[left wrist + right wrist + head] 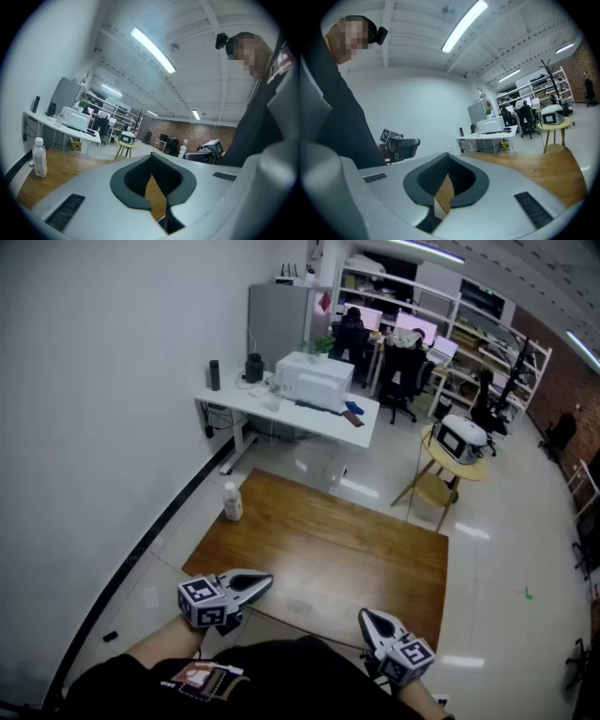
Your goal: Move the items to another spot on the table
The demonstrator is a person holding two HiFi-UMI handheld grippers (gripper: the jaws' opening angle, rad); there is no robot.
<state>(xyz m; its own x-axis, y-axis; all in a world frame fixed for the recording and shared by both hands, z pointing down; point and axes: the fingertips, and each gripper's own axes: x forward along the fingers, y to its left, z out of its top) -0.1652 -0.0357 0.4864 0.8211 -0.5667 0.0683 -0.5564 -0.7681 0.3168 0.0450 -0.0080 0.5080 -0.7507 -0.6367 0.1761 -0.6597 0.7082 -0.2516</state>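
Observation:
A small clear bottle [232, 502] with a white cap stands upright at the far left corner of the brown wooden table [328, 554]; the left gripper view shows the bottle [40, 157] at the left. My left gripper [266, 583] hovers over the near left edge of the table, shut and empty. My right gripper [367, 617] sits at the near right edge, also shut with nothing in it. Both are far from the bottle. In each gripper view the dark pads [140, 180] meet, as do the pads [436, 180] on the right.
A white wall runs along the left. Beyond the table stand a white desk [291, 409] with a white box-shaped machine and dark bottles, a round yellow side table [450, 460] with an appliance, and people seated at shelves and monitors further back.

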